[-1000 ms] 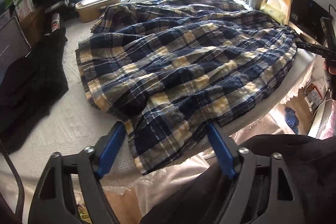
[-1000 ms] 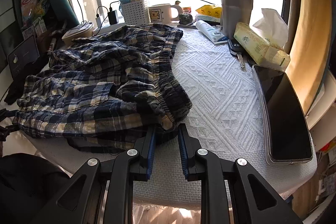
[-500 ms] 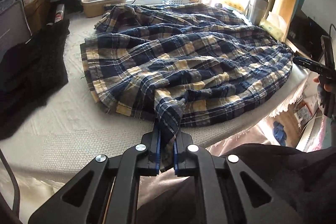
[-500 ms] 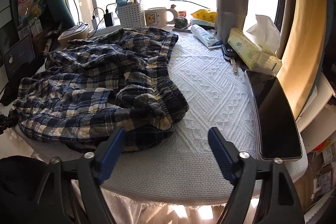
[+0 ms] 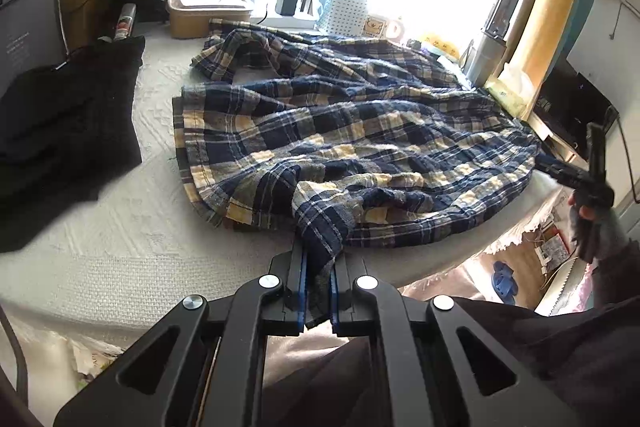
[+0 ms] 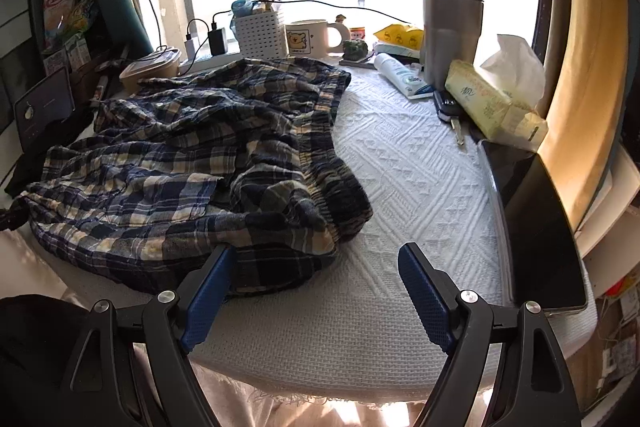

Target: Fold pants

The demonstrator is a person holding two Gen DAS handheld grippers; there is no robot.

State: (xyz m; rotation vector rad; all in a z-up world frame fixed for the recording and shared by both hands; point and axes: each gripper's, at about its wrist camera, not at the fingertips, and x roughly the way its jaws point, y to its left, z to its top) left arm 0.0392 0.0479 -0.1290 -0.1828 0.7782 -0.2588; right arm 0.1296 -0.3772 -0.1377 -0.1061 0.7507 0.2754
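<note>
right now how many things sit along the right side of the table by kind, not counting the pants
tumbler: 1
tissue pack: 1
tube: 1
car key: 1
tablet: 1
total: 5

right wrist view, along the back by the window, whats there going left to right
chargers → white basket → mug → yellow packet → steel tumbler → tissue box
</note>
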